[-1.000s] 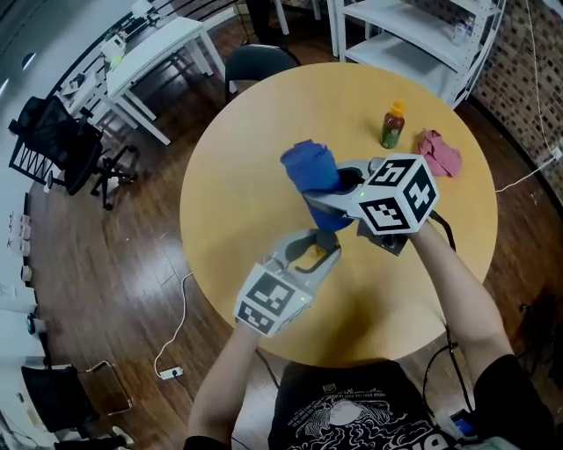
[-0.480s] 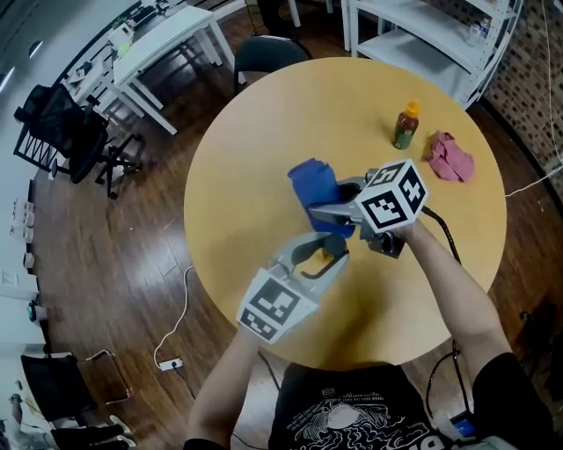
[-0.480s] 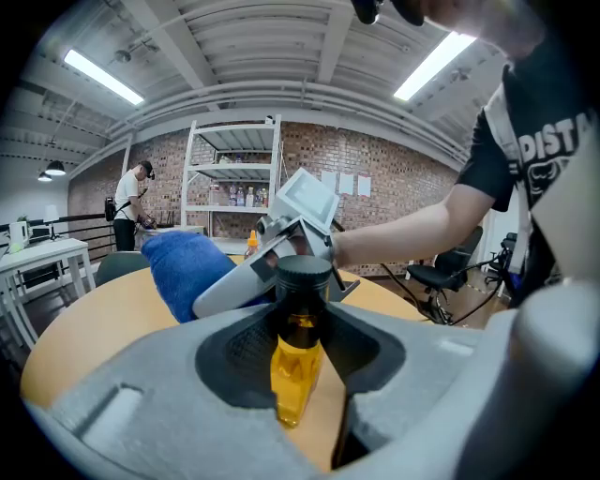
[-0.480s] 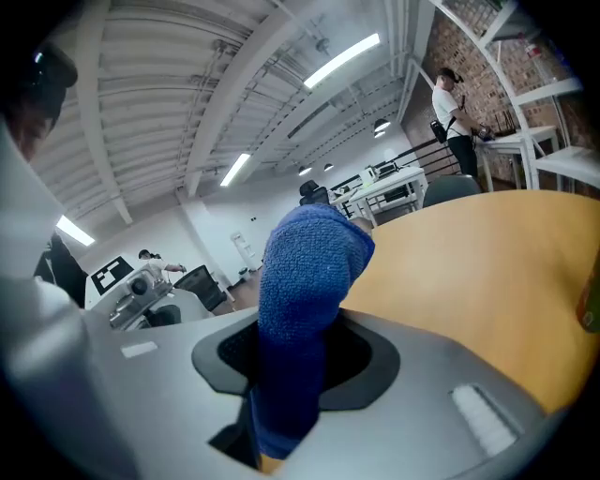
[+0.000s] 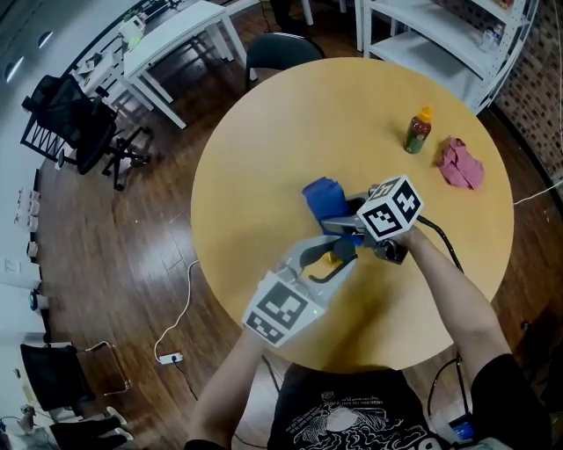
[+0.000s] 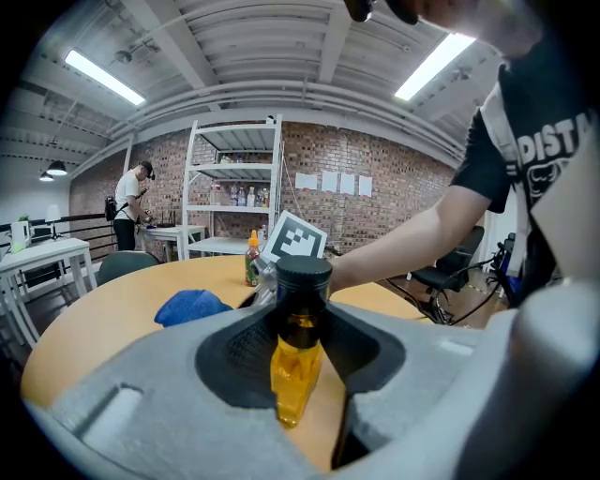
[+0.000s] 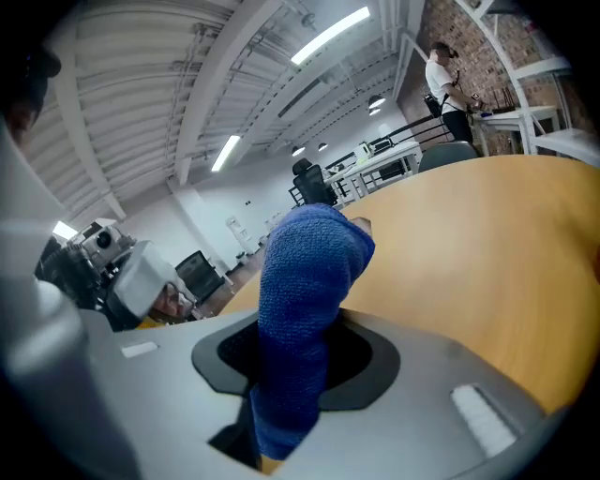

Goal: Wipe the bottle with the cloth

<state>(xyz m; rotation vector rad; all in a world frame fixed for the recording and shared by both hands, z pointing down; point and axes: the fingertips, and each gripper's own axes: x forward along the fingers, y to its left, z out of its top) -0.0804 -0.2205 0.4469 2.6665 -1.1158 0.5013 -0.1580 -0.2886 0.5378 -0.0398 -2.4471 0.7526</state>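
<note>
My left gripper [image 5: 331, 256] is shut on a small bottle [image 6: 296, 349] with a black cap and yellow liquid, held upright between its grey jaws over the round table [image 5: 264, 141]. My right gripper [image 5: 341, 225] is shut on a blue cloth [image 5: 325, 199], which sticks up out of its jaws [image 7: 302, 309]. The right gripper sits just behind the bottle's cap, with its marker cube [image 6: 298, 240] showing there. Whether the cloth touches the bottle I cannot tell. The left gripper view shows part of the blue cloth [image 6: 191, 306] to the left of the bottle.
A second bottle with an orange cap [image 5: 417, 131] stands at the table's far right beside a crumpled pink cloth [image 5: 462, 164]. Beyond the table are white shelves [image 5: 440, 26], a dark chair [image 5: 280, 51] and a white desk [image 5: 171, 35]. A person [image 6: 127, 206] stands far off.
My right gripper has come down with the blue cloth, from above the left gripper to close behind the bottle. The left gripper and its bottle have stayed put.
</note>
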